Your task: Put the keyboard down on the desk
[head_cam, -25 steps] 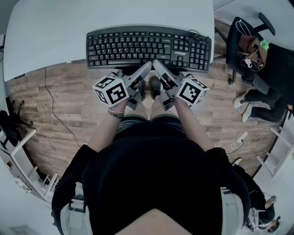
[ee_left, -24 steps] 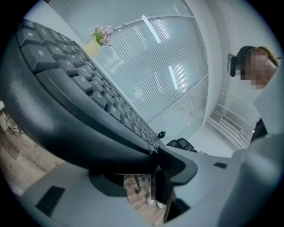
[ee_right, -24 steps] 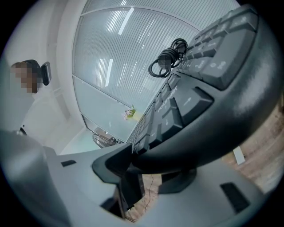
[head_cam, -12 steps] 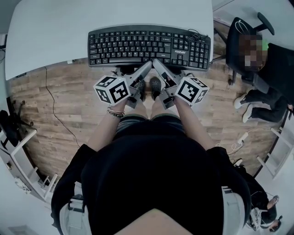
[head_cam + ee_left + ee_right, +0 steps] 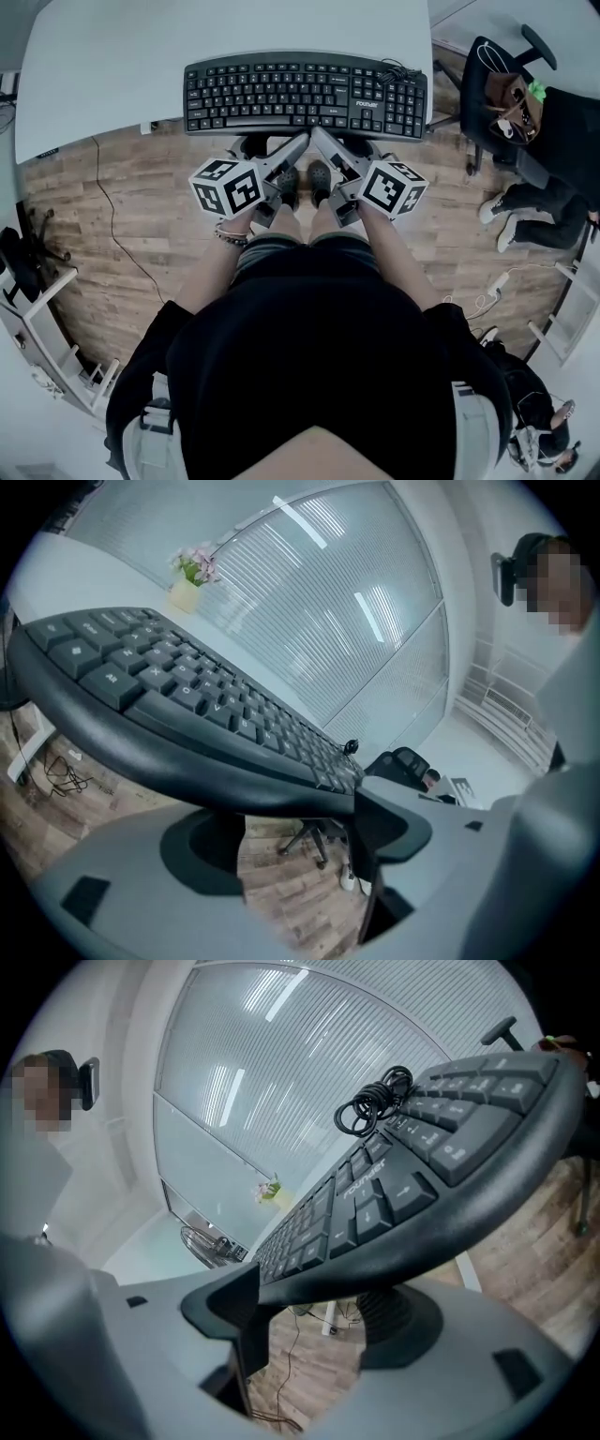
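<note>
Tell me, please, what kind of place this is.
Most likely an office: a white desk bearing a black keyboard, a black office chair beside it, and a glass wall with blinds.

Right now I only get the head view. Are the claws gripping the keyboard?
Observer: No. The left claw has just been opening; its jaws stand apart, with the keyboard's front edge between them.
Operator: And the other one?
Observer: The right claw has just been opening too, jaws apart, the same edge between them.
Operator: Anything further back on the desk?
Observer: A small flower pot, well behind the keyboard.
</note>
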Available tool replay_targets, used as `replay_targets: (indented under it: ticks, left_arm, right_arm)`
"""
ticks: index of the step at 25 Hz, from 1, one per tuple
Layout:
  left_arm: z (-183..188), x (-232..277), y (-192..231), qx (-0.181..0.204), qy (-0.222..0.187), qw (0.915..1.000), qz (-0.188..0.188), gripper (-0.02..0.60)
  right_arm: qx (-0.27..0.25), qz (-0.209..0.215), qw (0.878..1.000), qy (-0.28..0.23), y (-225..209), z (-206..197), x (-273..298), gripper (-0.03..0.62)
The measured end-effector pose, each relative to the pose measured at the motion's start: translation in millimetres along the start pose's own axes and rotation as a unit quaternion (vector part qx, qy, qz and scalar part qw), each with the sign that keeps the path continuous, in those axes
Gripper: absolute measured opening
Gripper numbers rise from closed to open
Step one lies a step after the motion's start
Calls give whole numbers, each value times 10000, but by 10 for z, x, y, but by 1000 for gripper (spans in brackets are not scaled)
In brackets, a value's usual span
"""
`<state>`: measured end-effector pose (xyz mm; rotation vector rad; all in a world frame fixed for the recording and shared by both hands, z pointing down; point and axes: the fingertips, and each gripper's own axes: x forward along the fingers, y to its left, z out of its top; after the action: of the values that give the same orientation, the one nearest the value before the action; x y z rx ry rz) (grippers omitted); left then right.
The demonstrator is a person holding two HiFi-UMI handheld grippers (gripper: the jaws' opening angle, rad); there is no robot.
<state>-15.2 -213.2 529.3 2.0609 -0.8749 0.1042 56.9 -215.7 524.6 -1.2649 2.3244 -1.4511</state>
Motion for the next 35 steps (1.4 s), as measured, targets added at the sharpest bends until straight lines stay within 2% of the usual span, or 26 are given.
replay_targets:
  ticks: [8,20,27,35]
  left_arm:
    - [-54,-196,-65,150,169,9997,76,365]
    - [-80,-367,-217,313,545,9980,69,373]
    - [97,-406,-384,546,383,9978,-20,373]
    - [406,-422,-547,769,-1,9969,-164,373]
  right_arm:
    - [-85,-282,9996,57,26,-44,-174,324]
    - [-285,-555,9971,444,176,-64,-418,337]
    - [-432,-334,9980,320,424,61,-463,331]
    - [-1384,-143,9902,100,752,248,-418,331]
